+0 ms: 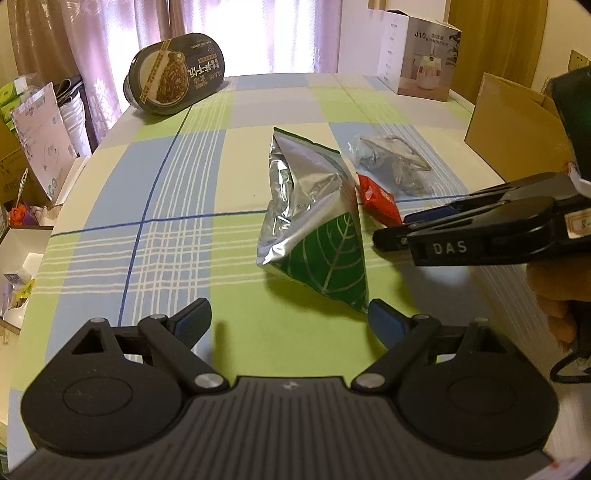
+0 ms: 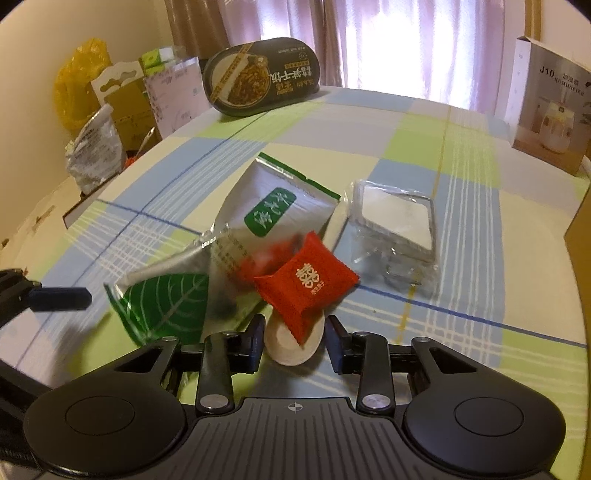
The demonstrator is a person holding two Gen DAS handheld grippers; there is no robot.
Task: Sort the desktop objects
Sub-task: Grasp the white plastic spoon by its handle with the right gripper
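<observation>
A checked green, blue and cream cloth covers the tabletop (image 1: 177, 192), with pale curtains (image 1: 207, 33) glowing behind it. From the left wrist view, the left hand-held gripper (image 1: 290, 319) hovers low over the near edge, its blue-padded fingers spread wide with nothing between them. Just ahead lies a crumpled silver foil pouch printed with a green leaf (image 1: 314, 225); its nearest corner reaches almost to the right finger. Beside the pouch sits a small red pillow-shaped sachet (image 1: 378, 201), and beyond that a clear plastic-wrapped square packet (image 1: 391, 162). The right hand-held gripper (image 1: 391, 230) comes in level from the right edge, its tips beside the sachet. A dark oval noodle tub (image 1: 173, 74) stands on edge at the far left, a white humidifier box (image 1: 424, 55) far right, a brown cardboard box (image 1: 513, 125) beside it.

From the right wrist view, the right hand-held gripper (image 2: 295, 343) points down at the cloth, fingers set close on either side of the red sachet (image 2: 306, 282); whether they actually pinch it I cannot tell. The foil pouch (image 2: 255, 221) lies touching the sachet's left side, the clear packet (image 2: 395, 225) to the right.
</observation>
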